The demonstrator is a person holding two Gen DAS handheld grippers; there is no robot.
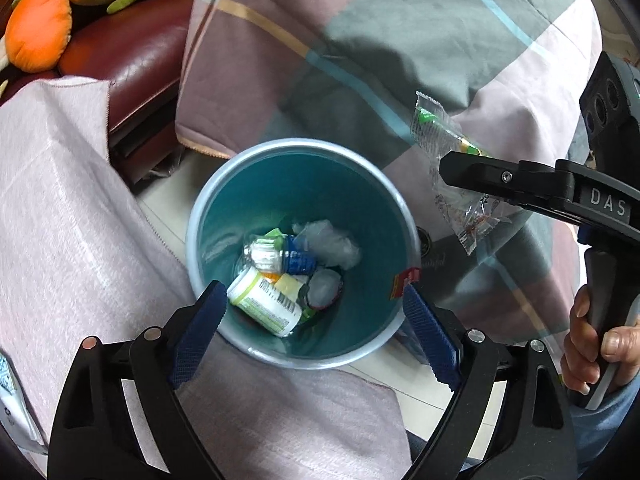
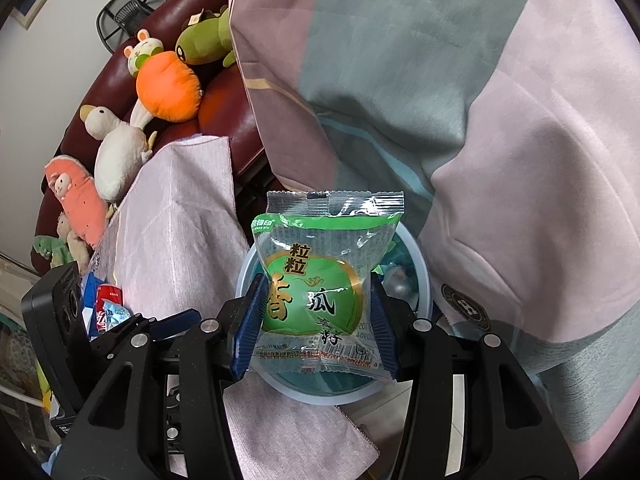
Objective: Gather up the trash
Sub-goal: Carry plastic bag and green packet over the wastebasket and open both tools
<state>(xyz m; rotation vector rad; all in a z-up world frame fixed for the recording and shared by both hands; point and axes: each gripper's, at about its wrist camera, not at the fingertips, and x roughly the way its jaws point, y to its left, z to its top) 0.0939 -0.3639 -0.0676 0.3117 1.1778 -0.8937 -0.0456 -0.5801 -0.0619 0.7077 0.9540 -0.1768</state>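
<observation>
Several discarded items already lie at the bottom of the round teal plastic bin with the pale rim (image 1: 276, 148): a white-and-green labelled bottle (image 1: 266, 304), a small clear bottle with a blue label (image 1: 280, 254), crumpled clear plastic (image 1: 332, 242).

Left tongs (image 1: 314, 312): spread wide above the bin mouth, nothing between the blue pads.

Right tongs (image 2: 316, 320): pinching a green-printed clear snack wrapper (image 2: 320, 280), held just over the bin rim, not yet dropped.

Remaining, as judged: this wrapper goes in next. More litter, a red can (image 2: 109, 294) and blue-and-white packets (image 2: 114, 316), sits on the desk under the pale pink cloth (image 2: 180, 216), well apart from the bin. Collection appears partly complete.
</observation>
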